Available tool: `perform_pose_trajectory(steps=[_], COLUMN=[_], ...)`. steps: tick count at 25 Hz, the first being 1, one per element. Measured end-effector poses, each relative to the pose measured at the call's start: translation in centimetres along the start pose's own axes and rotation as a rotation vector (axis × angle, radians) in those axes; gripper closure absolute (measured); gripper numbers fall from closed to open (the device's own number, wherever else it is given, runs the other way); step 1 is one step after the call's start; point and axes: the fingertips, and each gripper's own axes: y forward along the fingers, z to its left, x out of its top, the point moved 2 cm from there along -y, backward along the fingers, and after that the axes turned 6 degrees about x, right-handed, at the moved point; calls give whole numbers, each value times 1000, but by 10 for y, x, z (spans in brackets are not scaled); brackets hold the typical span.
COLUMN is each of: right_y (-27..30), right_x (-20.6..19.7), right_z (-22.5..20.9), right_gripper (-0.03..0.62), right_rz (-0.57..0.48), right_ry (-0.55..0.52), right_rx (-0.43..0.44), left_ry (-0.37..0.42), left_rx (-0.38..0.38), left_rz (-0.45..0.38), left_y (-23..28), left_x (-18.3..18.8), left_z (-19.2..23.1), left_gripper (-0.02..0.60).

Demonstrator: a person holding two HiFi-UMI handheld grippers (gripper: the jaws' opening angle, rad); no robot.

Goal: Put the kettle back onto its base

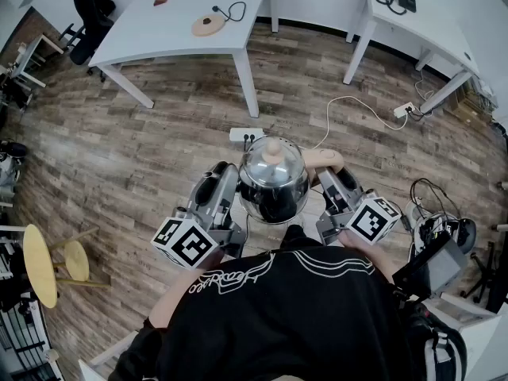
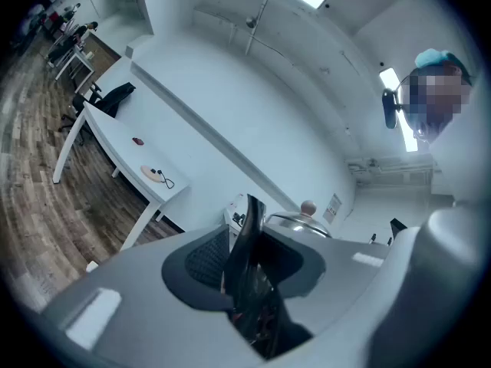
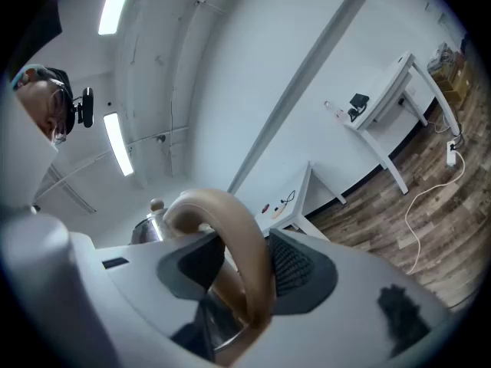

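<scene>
The kettle (image 1: pixel 274 177), with a clear and steel body and a beige knob on its lid, hangs above the wooden floor in front of me, between both grippers. My left gripper (image 1: pixel 228 187) is shut on a thin black part (image 2: pixel 249 232) on the kettle's left side. My right gripper (image 1: pixel 332 182) is shut on the curved beige handle (image 3: pixel 234 228). The round beige base (image 1: pixel 208 25), with its black cord, lies on the white table (image 1: pixel 143 34) far ahead, and it also shows in the left gripper view (image 2: pixel 151 173).
A white power strip (image 1: pixel 246 135) and a white cable (image 1: pixel 349 109) lie on the floor just beyond the kettle. A second white table (image 1: pixel 429 34) stands at the back right. A black chair (image 1: pixel 91 14) is at the back left and yellow stools (image 1: pixel 40 264) at the left.
</scene>
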Motion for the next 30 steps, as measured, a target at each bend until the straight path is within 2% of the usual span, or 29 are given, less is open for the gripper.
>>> perform_pose_trajectory(steps=[3,7,11,20,25,30], right_y=[14,50,73,116,130,167], right_x=[23,84,119,141,149,158], right_z=[-22,-57,-71,-79,-102,-133], right_gripper=[422,422,422,422,422,422], right_rz=[-2,0,9,-7,-22,-9], right_ry=[2,-27,-50,-31,-25,-21], right_rx=[13,50,102,166,125,85], left_ry=[13,26,47,93,74,39], left_rx=[3,2,7,29,9,-3], left_rz=[-8,-35,-86,-138,-123,-100], left_y=[32,98,129,153,181,225], left_x=[6,29,46,80,78,88], left_z=[-4,-17,-27,-25,-14,15], left_gripper=[476,476,477,477,480,480])
